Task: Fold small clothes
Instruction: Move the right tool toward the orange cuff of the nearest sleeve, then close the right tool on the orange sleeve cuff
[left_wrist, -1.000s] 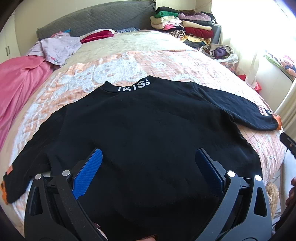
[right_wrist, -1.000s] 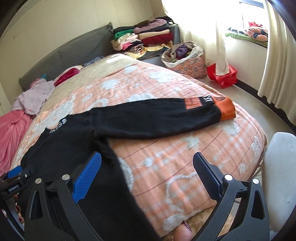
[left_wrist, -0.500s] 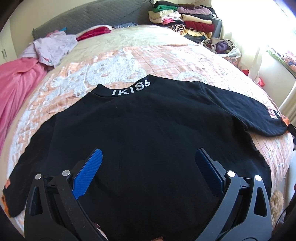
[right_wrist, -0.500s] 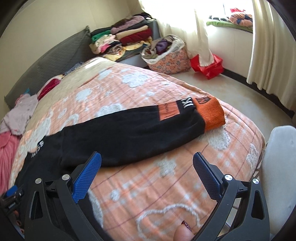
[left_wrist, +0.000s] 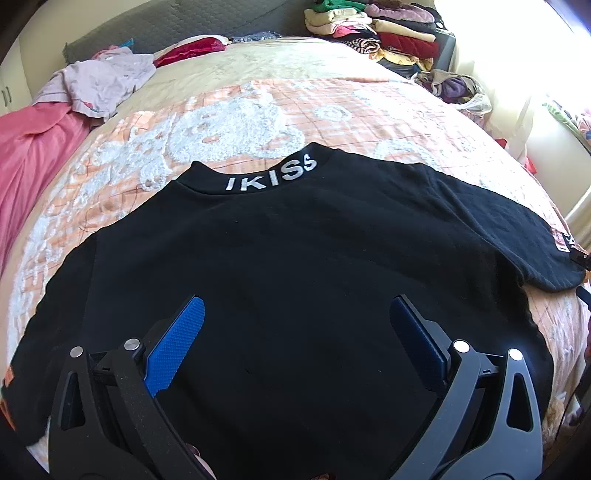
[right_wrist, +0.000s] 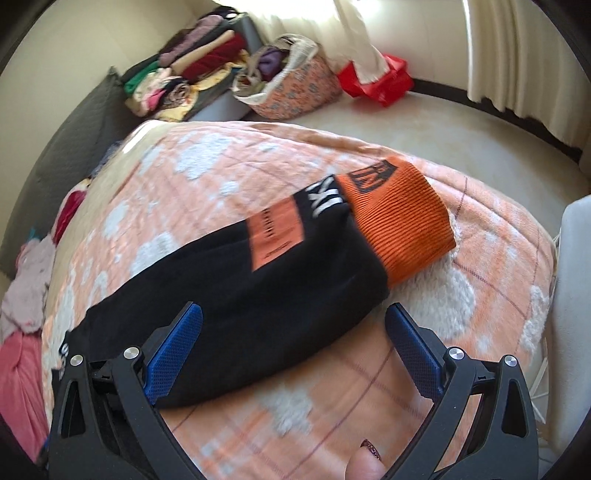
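A black sweatshirt (left_wrist: 295, 258) with white "IKISS" lettering on the collar lies spread flat on the bed, collar away from me. My left gripper (left_wrist: 295, 314) is open and empty, hovering over the middle of its body. In the right wrist view, its right sleeve (right_wrist: 258, 266) stretches across the bed and ends in an orange ribbed cuff (right_wrist: 399, 221). My right gripper (right_wrist: 291, 321) is open and empty, just above the sleeve near the cuff end.
The bed has an orange and white quilt (left_wrist: 240, 122). A pink blanket (left_wrist: 33, 140) and a lilac garment (left_wrist: 103, 81) lie at the left. Folded clothes (right_wrist: 195, 70) are stacked beyond the bed, with a fabric basket (right_wrist: 291, 85) and a red bag (right_wrist: 380, 81) on the floor.
My right gripper has moved along the sleeve toward the orange cuff and come closer to it. My left gripper has edged forward over the sweatshirt body. Both stay open.
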